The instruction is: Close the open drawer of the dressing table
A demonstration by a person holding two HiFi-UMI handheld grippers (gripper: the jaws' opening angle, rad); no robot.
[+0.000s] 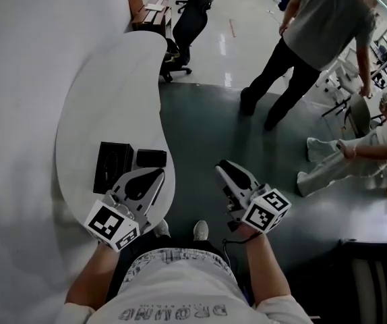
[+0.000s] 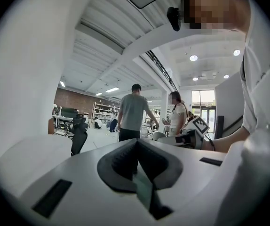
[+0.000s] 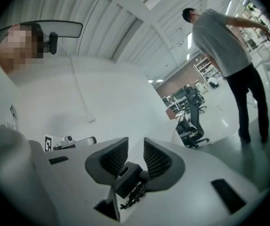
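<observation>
The left tool [image 1: 154, 175] has its jaws together with nothing between them; in the left gripper view the ribbed pads [image 2: 121, 157] meet along one line. It hangs over the near end of the surface [image 1: 106, 93], a white, bean-shaped top set against the wall at the left of the head view. This is the dressing table. Its drawer cannot be made out from above. Just beyond the left tool's tips lie a large black box [image 1: 112, 166] and a small black box [image 1: 151, 158], side by side on the surface.

The right tool [image 1: 226, 167] has its jaws apart, a clear gap between the pads [image 3: 157, 157], and it is empty. It is held over the dark floor [image 1: 207, 127], off the surface's edge and to the right of it.

Farther out, a black chair [image 1: 190, 19] stands by the surface's far end. A person in a grey shirt [image 1: 328, 25] stands on the floor. A seated person [image 1: 355, 150] is at the right edge.
</observation>
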